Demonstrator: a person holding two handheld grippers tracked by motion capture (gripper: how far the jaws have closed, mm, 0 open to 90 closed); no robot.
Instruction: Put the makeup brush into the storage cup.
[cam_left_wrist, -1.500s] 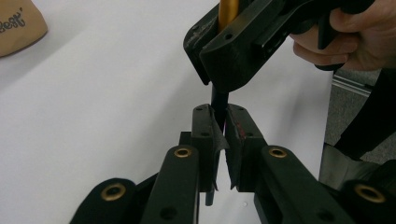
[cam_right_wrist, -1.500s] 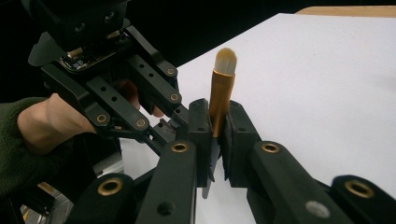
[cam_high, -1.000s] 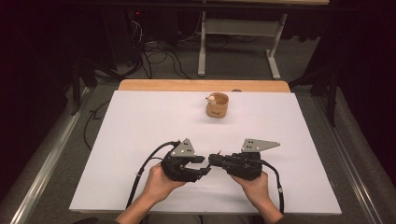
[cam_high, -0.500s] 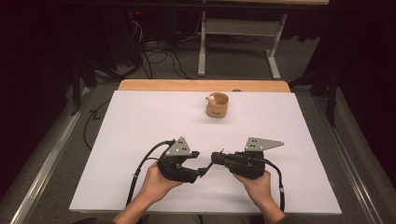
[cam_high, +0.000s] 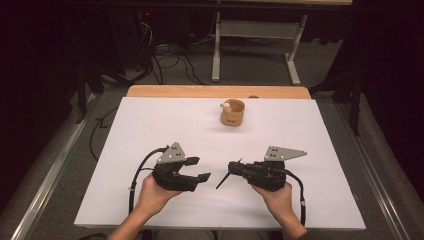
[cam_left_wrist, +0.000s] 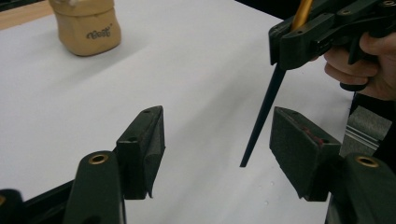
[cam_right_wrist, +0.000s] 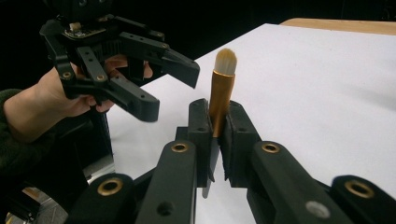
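A makeup brush (cam_right_wrist: 220, 93) with a gold ferrule, pale bristles and a thin dark handle (cam_left_wrist: 264, 112) is clamped at its ferrule in my right gripper (cam_right_wrist: 217, 114), which is shut on it. In the high view that gripper (cam_high: 232, 167) sits at the front right, with the handle (cam_high: 223, 181) slanting down to the left. My left gripper (cam_high: 198, 168) hovers just left of the handle tip. Its jaws (cam_left_wrist: 217, 126) have just been opening and stand wide, with nothing pressed between them. A tan cup (cam_high: 233, 114) stands at the back middle with something white inside.
The white table surface (cam_high: 165, 125) has a wooden strip (cam_high: 200, 91) along its far edge. Dark floor, cables and a metal table frame (cam_high: 250, 45) lie beyond. The cup (cam_left_wrist: 86, 28) also appears far ahead in the left gripper view.
My left gripper has opened and pulled away to the left from the right gripper, leaving a gap. The brush stays in the right gripper, which has not moved.
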